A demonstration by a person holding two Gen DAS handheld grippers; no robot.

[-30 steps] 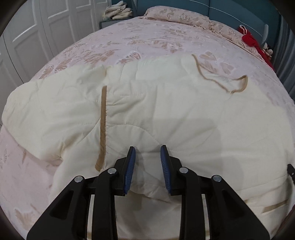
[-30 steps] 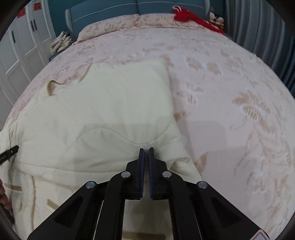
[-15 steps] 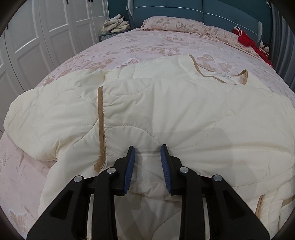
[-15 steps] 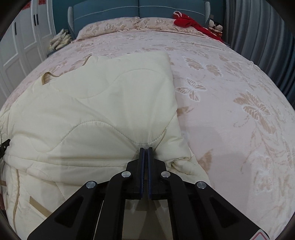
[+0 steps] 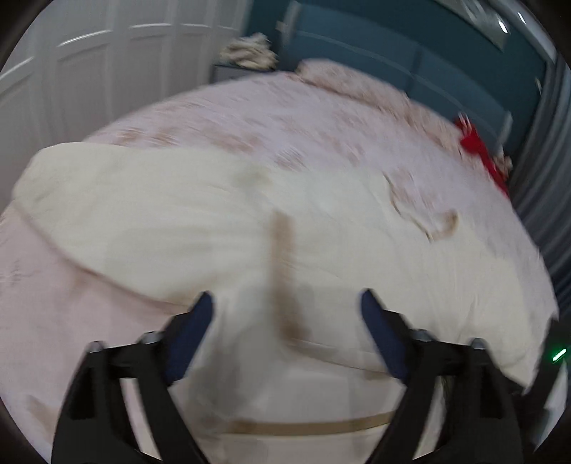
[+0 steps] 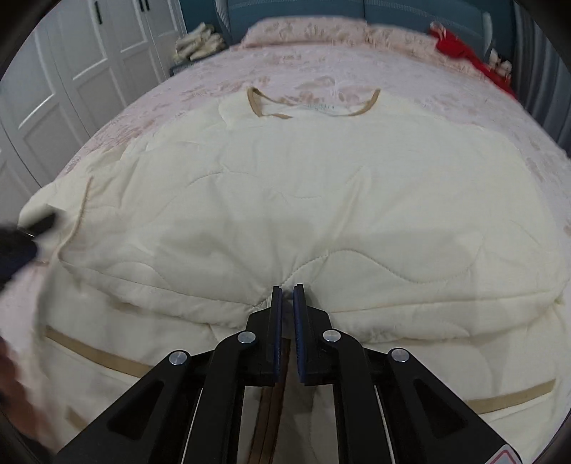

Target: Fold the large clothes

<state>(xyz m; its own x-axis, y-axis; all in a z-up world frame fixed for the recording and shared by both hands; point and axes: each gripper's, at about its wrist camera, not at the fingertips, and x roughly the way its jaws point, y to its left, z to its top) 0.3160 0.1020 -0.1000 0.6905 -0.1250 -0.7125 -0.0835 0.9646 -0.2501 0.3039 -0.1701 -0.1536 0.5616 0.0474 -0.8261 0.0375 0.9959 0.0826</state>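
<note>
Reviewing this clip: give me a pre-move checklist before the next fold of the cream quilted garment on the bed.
1. Left gripper released: ok, jaws opening, nothing between them.
2. Right gripper released: cannot tell, jaws just opening at the folded edge.
3. Cream garment lies on the bed: ok.
4. Tan neckline exposed at the far end: ok.
5. Folded layer flat: not ok, puckered at the right gripper.
6. Left view sharp: not ok, blurred.

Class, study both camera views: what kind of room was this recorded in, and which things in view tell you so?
Most likely a home bedroom. A wide bed with a pink patterned bedspread fills the view, a pillow lies against a teal padded headboard, and white panelled wardrobe doors stand alongside.
</note>
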